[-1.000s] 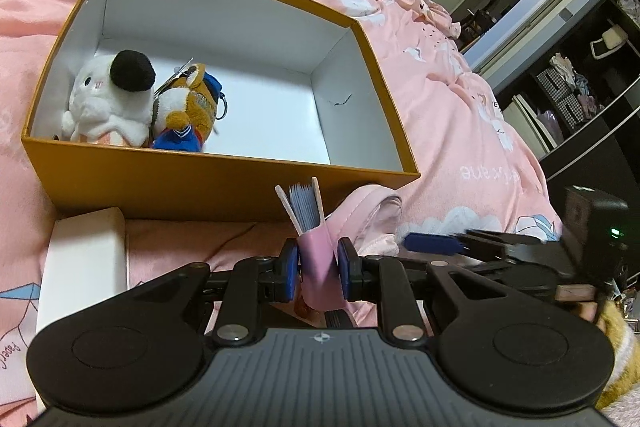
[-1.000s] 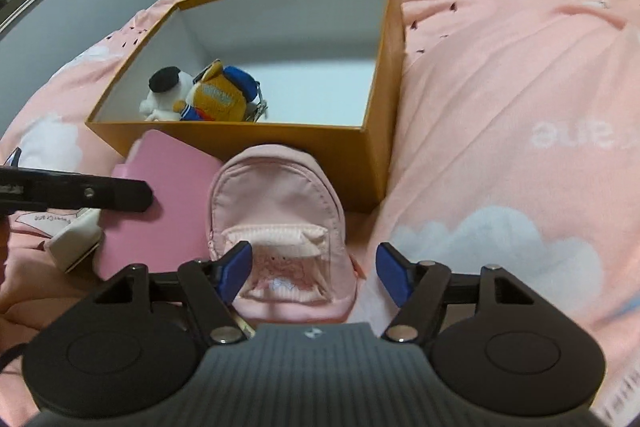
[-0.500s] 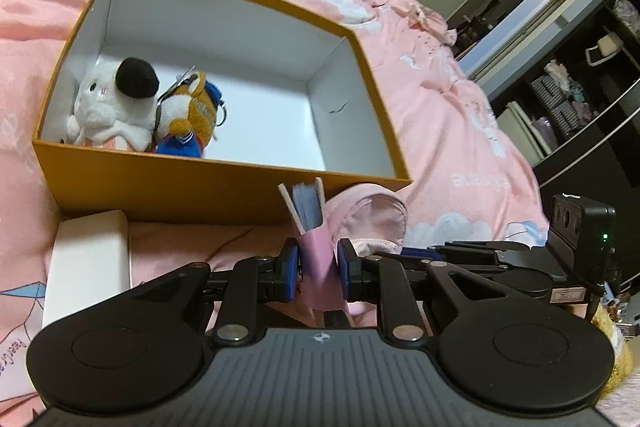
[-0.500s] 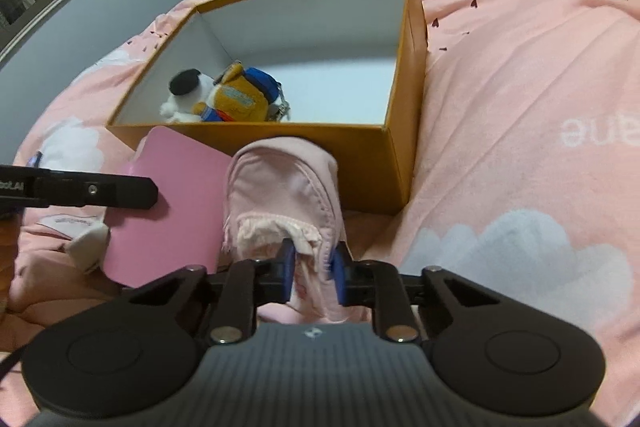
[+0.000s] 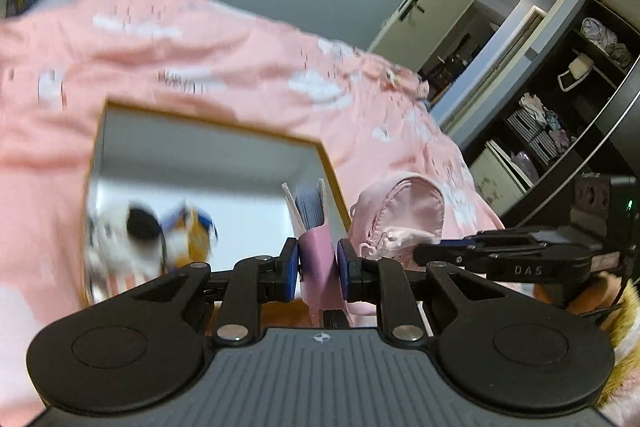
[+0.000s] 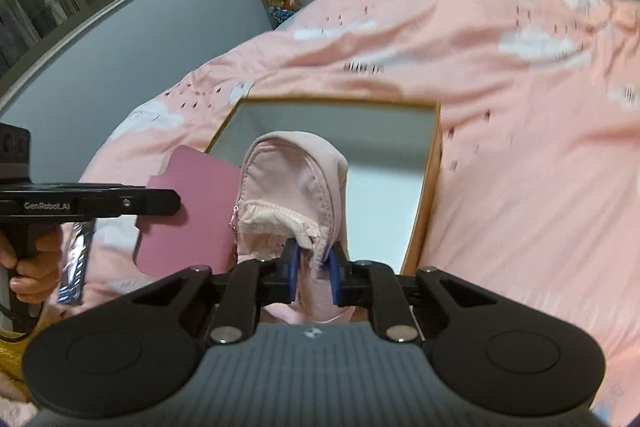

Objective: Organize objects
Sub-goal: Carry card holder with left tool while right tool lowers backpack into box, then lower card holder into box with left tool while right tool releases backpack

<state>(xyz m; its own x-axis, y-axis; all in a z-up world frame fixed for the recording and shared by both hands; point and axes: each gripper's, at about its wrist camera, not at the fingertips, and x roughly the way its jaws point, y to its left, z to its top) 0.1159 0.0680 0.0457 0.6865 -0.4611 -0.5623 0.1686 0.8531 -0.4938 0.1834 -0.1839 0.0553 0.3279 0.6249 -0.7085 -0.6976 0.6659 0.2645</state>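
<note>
Left wrist view: the left gripper (image 5: pixel 318 265) was clamped on a pink folder (image 5: pixel 316 259) held on edge, its long axis running away from the camera, above the near right corner of the orange box (image 5: pixel 334 183) on the pink bedspread (image 5: pixel 200 59). Blurred plush toys (image 5: pixel 148 239) lay in the box's near left corner.

Right wrist view: the right gripper (image 6: pixel 313 273) pinched the pink mini backpack (image 6: pixel 294 187) by its front pocket, upright, top pointing away toward the box.

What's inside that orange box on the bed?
In the orange box: a white plush toy and an orange plush toy beside it, blurred. The pink mini backpack and pink booklet hide part of the floor.
</note>
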